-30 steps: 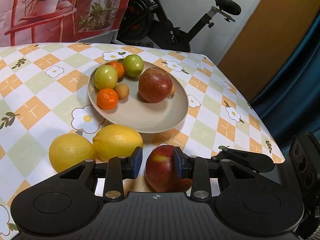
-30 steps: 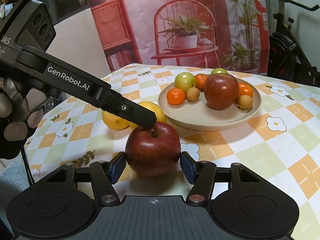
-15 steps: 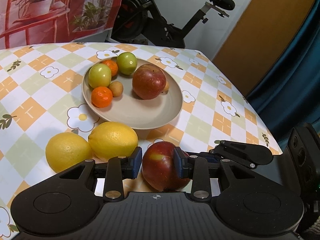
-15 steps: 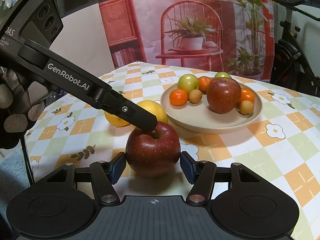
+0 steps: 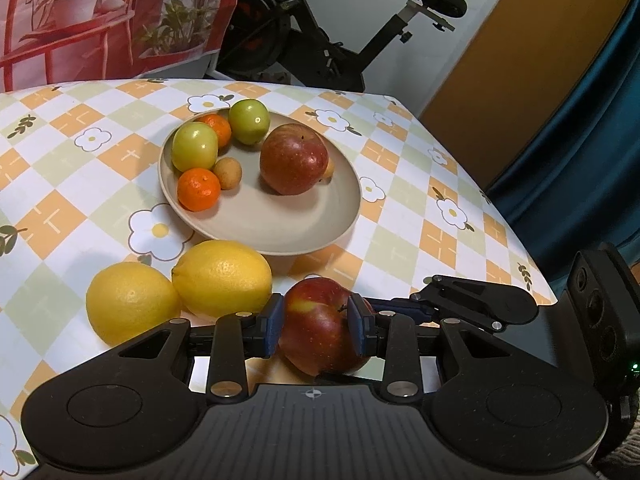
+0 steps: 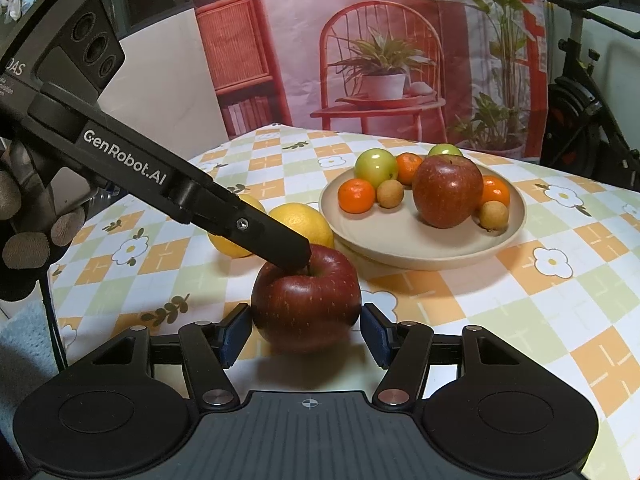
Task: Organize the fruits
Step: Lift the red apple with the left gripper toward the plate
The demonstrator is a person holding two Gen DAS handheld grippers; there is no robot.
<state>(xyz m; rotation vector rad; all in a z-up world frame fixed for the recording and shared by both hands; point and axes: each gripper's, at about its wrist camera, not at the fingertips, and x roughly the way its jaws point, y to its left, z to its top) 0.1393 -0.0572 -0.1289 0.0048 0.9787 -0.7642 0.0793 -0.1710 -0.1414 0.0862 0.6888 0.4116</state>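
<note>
**Apple pickup in progress, 2 grippers on 1 fruit**

Looks like the step in hand is grabbing the loose red apple [image 5: 320,334] so it can join the rest on the plate [image 5: 280,232]. In the left wrist view it sits low and center, and the left gripper [image 5: 316,322] looks clamped on it — both blue pads touch its sides near the stem.

In the right wrist view the same apple [image 6: 306,300] is at lower center, resting on the tablecloth between the fingers of the right gripper [image 6: 306,332]. That one is spread apart, with a thin gap on each side, so it isn't gripping.

The 2 lemons [image 5: 176,288] are just left of the apple, near the plate's front rim.

My guess for the next move: lift straight up, carry toward the upper middle of the frame, and set it in the bare front part of the plate — the right gripper needs to back away first.
</note>
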